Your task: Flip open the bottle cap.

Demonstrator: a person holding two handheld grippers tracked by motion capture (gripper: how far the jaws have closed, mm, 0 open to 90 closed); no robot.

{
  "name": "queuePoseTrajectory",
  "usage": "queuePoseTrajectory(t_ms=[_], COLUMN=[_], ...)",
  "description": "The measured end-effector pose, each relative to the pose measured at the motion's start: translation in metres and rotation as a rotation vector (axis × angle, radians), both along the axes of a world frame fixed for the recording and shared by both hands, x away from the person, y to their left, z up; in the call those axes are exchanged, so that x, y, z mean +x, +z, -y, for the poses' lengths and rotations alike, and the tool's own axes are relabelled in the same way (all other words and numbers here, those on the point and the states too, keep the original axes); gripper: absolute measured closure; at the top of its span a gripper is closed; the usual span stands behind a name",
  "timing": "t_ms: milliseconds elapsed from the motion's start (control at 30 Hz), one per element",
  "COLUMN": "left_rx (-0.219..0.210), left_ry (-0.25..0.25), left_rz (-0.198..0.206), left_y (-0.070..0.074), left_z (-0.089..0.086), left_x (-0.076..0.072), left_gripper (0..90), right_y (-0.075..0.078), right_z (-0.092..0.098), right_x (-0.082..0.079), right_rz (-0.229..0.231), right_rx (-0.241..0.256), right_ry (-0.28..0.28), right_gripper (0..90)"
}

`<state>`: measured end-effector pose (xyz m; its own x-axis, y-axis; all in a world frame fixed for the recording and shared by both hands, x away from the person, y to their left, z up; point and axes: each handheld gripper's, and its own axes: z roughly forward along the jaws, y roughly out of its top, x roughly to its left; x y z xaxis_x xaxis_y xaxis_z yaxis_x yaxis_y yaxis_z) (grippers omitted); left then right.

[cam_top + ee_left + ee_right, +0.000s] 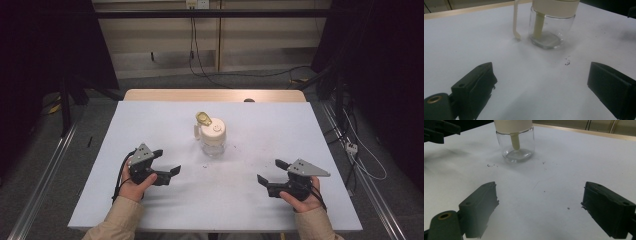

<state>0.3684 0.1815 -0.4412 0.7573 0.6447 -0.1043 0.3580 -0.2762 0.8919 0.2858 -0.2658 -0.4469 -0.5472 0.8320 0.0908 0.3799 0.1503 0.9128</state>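
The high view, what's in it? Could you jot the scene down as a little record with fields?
surface: white table
object: clear glass jar with a cream lid, upright near the table's middle
jar handle: cream, on its left side
jar contents: looks empty apart from a cream stem inside
left claw: open, short of the jar, holding nothing
right claw: open, short of the jar, holding nothing

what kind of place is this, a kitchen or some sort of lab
Most likely a lab or recording setup, not a kitchen. A lone glass jar stands on a white-covered table, cables trail over the floor, metal rails flank the table, and each hand works a hand-held gripper.
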Motion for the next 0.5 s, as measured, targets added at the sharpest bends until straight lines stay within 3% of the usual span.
queuePoseTrajectory(t_ms=[333,500], left_rx=[0.009,-0.009], left_ry=[0.036,0.061], left_rz=[0.001,-0.009], left_y=[-0.001,-0.002], left_z=[-0.026,-0.038], left_x=[-0.006,-0.007], left_gripper=[6.8,6.8], right_y=[-0.003,-0.003], right_z=[0.001,0.001], right_x=[-0.003,-0.003], right_rz=[-0.01,-0.006], right_rx=[-0.018,-0.022], right_ry=[-0.005,0.001], right_gripper=[12.0,12.0])
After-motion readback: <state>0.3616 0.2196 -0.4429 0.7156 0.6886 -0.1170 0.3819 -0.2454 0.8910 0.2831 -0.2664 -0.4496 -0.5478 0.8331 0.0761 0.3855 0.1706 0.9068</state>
